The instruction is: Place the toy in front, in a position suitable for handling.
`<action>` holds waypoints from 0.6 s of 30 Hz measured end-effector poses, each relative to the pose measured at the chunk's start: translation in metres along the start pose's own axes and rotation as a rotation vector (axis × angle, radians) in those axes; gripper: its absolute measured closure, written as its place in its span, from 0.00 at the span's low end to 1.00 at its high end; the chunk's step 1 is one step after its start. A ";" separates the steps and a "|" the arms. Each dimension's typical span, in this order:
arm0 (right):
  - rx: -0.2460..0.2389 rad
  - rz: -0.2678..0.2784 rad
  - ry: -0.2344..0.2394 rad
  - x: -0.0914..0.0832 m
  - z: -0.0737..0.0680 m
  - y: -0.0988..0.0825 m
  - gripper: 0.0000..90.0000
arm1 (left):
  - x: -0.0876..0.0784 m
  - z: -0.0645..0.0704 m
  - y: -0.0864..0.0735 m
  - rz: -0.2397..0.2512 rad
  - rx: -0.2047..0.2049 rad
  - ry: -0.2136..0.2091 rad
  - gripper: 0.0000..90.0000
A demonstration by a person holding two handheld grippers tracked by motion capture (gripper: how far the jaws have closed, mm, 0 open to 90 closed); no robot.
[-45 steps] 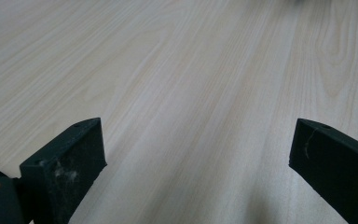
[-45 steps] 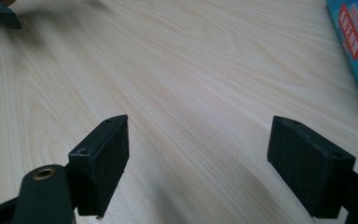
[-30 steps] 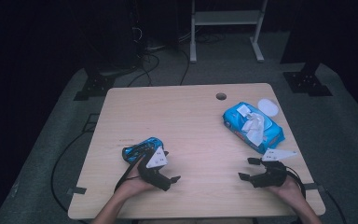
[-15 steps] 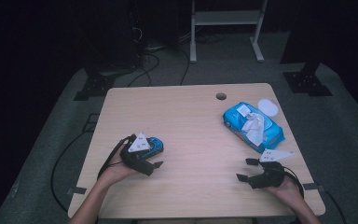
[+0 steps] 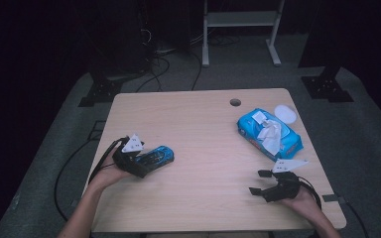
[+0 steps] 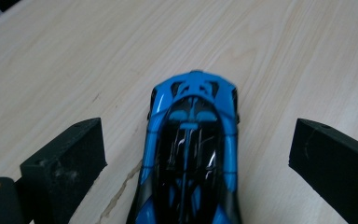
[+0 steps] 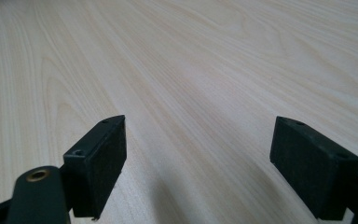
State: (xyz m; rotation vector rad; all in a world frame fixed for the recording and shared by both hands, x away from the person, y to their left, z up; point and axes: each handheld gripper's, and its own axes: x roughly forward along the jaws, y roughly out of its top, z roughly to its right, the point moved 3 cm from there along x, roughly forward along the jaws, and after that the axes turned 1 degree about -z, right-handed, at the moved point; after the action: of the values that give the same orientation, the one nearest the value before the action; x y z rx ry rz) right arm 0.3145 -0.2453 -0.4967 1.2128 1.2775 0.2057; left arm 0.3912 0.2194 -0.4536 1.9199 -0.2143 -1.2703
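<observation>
The blue toy sports car (image 6: 191, 154) is sitting on the wooden table (image 5: 198, 129) near its left edge, lying between the spread jaws of the left gripper (image 6: 196, 158); gaps are showing on both sides, so nothing is clamping it. Its near end is running off the bottom of the left gripper view, and the high view is hiding part of it behind the gripper. The right gripper (image 5: 260, 184) is resting released near the front right corner, just short of the blue wet-wipes pack (image 5: 269, 133).
</observation>
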 end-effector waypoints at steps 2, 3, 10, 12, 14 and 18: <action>-0.003 -0.004 0.004 0.001 0.000 0.000 0.20 | 0.003 -0.003 -0.004 -0.013 -0.002 0.002 0.06; -0.003 -0.005 0.004 0.001 0.000 0.000 0.20 | 0.005 -0.005 -0.005 -0.023 -0.005 0.000 0.06; -0.006 -0.009 0.033 0.003 -0.003 0.002 0.20 | 0.017 -0.006 -0.013 -0.087 -0.008 -0.023 0.06; -0.013 -0.018 0.043 0.004 -0.005 0.003 0.20 | 0.022 -0.007 -0.016 -0.113 -0.011 -0.033 0.06; -0.021 -0.022 0.049 0.005 -0.006 0.003 0.20 | 0.024 -0.008 -0.018 -0.128 -0.015 -0.039 0.06; -0.027 -0.022 0.054 0.005 -0.007 0.005 0.20 | 0.025 -0.009 -0.021 -0.134 -0.031 -0.059 0.08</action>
State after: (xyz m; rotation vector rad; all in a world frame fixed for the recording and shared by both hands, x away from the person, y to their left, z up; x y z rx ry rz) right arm 0.3128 -0.2358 -0.4948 1.1768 1.3304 0.2407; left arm 0.4051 0.2251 -0.4838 1.8974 -0.0969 -1.4116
